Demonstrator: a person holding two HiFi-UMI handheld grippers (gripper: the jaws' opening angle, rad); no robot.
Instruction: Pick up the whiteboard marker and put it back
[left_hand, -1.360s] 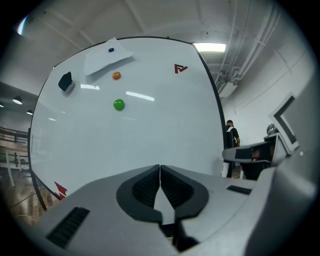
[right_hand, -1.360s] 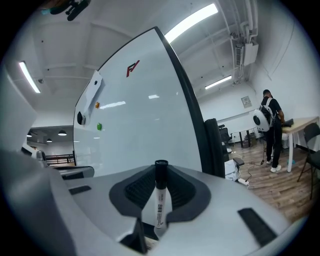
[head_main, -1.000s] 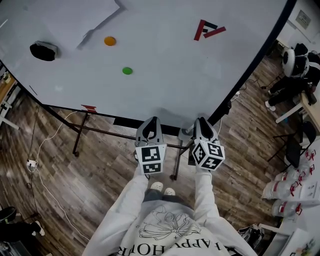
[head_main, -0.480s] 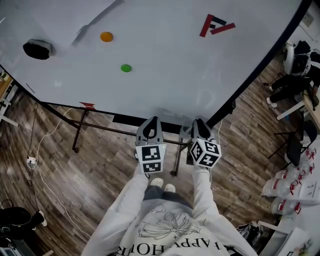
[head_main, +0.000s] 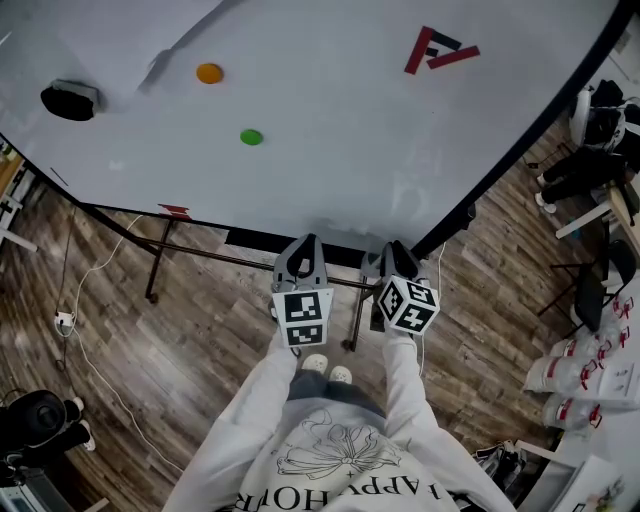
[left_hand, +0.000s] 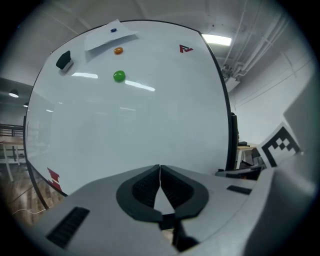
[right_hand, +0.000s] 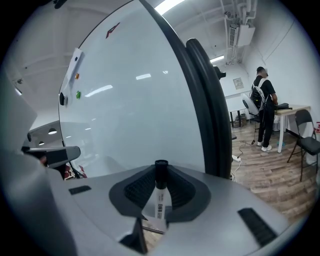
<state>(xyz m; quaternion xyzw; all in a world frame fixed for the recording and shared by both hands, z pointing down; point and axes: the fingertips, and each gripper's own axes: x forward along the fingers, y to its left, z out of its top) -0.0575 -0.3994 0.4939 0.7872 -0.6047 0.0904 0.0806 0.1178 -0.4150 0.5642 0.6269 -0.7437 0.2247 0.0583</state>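
Note:
A whiteboard marker (right_hand: 158, 200) with a white barrel and black cap stands between the jaws of my right gripper (right_hand: 161, 169), which is shut on it, cap pointing forward. In the head view the right gripper (head_main: 398, 250) hangs just before the lower edge of the big whiteboard (head_main: 330, 150), near its black right frame. My left gripper (head_main: 303, 246) is beside it, level with it. In the left gripper view its pads (left_hand: 150, 186) meet at the tips with nothing between them. The marker is hidden in the head view.
On the board sit a green magnet (head_main: 251, 137), an orange magnet (head_main: 209, 73), a black eraser (head_main: 70, 100) and a red logo (head_main: 440, 50). The stand's legs (head_main: 155, 270) and cables (head_main: 90, 300) cross the wooden floor. A person (right_hand: 264, 107) stands by a table and chair (right_hand: 306, 137) at right.
Both grippers have sunk a little in front of the board's lower edge, the right one more, with the marker still in it. The head view has drifted slightly.

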